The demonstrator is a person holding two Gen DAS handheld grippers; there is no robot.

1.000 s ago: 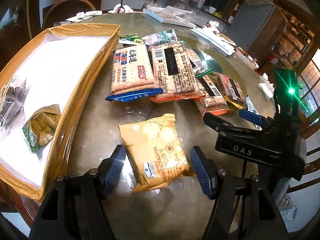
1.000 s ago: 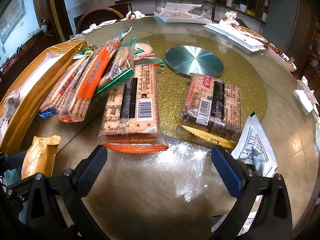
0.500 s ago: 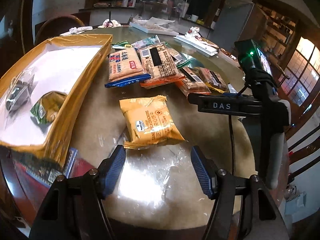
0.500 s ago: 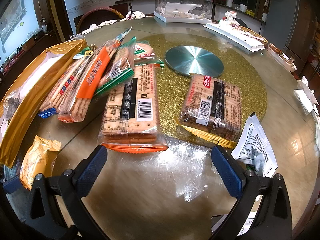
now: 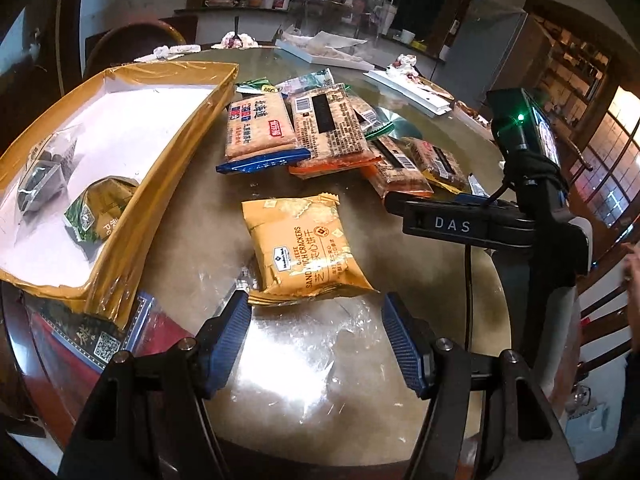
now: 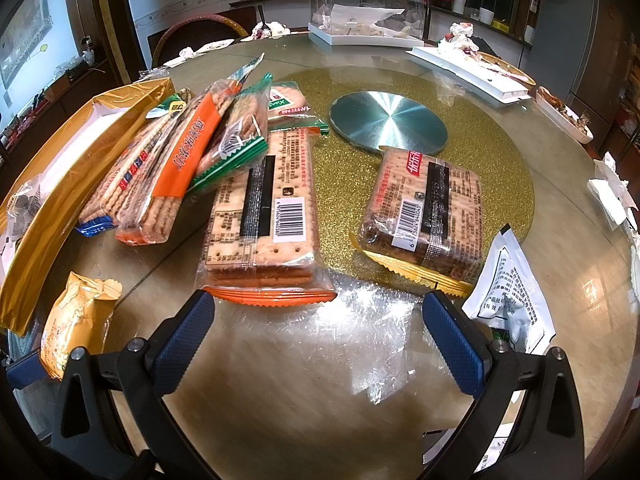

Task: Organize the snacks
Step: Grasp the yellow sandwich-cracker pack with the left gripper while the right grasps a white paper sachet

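Table: round glass-topped dining table (image 6: 280,420) with a gold glitter turntable (image 6: 516,184) and a metal disc (image 6: 388,124) at its middle.
Box: gold-walled cardboard box (image 5: 172,168) with a white floor, at the table's left edge as the left wrist view shows it.
Already in box: a green snack packet (image 5: 100,208) and a clear bag of dark pieces (image 5: 42,176), both near the box's near end.
Still on table: a yellow cheese sandwich cracker pack (image 5: 304,248) near the table's near edge; a blue-trimmed cracker pack (image 5: 260,132) just beside the box wall; orange-trimmed cracker packs (image 6: 264,216) and a green-trimmed pack (image 6: 236,144) overlapping in a loose heap; one yellow-trimmed cracker pack (image 6: 428,216) on the turntable; a white sachet (image 6: 508,292) near the right edge.
Progress: early, by my reading; two items boxed, most snacks left outside.
Left gripper (image 5: 316,334): jaws wide apart, holding nothing; the yellow pack lies just beyond the fingertips, not between the pads.
Right gripper (image 6: 320,344): jaws spread wide and empty, above bare tabletop just short of the nearest orange-trimmed pack.
Likely next: the yellow pack looks the closest candidate for the left gripper.
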